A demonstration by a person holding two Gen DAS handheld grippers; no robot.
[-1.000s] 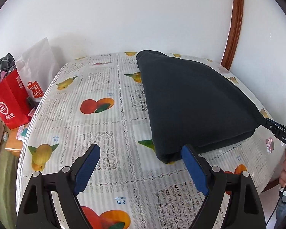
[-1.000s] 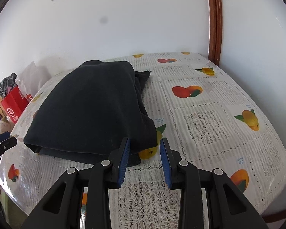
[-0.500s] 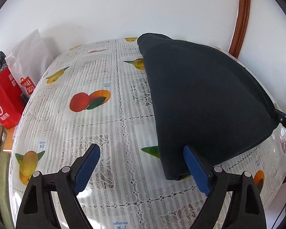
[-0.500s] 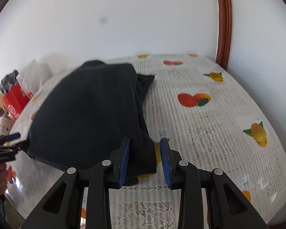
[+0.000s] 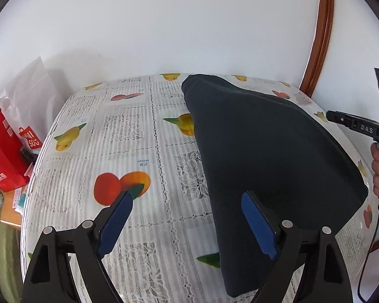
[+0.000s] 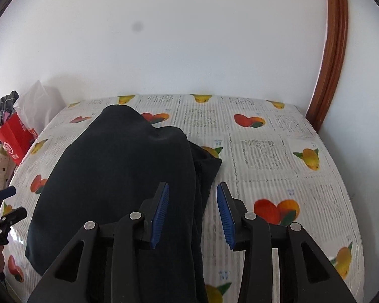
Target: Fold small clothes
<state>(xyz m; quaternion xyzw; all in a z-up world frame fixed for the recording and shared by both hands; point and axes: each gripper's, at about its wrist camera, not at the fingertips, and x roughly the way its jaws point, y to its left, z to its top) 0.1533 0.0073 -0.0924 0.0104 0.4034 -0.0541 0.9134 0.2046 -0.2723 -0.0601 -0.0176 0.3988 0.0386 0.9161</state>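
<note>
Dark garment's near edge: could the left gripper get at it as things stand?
Probably yes: the left gripper is wide open, the dark garment edge lies by its right finger, nothing between.

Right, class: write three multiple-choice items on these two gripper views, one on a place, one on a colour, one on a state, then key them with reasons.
1. Beside which table edge does the red bag stand, in both views?
A. left
B. right
C. near

2. What colour are the gripper pads?
A. red
B. blue
C. green

3. How does the dark garment lie?
A. spread in one flat layer
B. hanging off the edge
C. folded into a thick bundle

Key: 1 A, the red bag stands left of the table. 2 B, blue pads line the fingers. 3 C, the dark garment shows stacked layers along its edge.
</note>
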